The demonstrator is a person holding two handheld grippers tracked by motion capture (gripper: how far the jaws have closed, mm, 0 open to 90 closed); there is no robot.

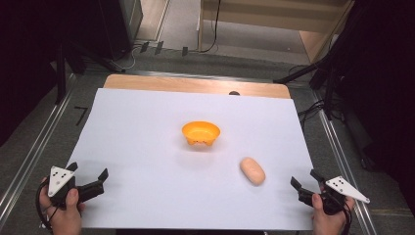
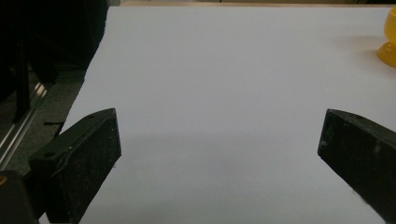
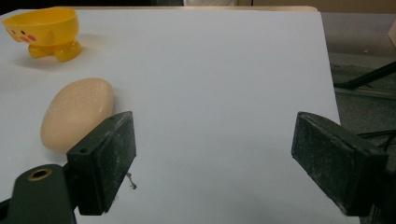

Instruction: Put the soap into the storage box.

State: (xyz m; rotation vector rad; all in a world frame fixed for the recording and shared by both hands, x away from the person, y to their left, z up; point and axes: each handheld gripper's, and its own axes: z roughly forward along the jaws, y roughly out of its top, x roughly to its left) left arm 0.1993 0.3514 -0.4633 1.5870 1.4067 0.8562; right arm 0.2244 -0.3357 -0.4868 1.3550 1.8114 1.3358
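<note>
A small yellow-orange bowl on little feet stands near the middle of the white sheet; its painted face shows in the right gripper view, and its edge at the far right of the left gripper view. A pale tan oval bread roll lies to the bowl's near right, just left of my right gripper's left jaw. My left gripper rests open at the sheet's near left corner with nothing between its jaws. My right gripper stands open at the near right, empty.
The white sheet covers a wooden table, whose bare strip shows at the far edge. Metal rails run along both sides. Cables and dark stands sit on the floor beyond.
</note>
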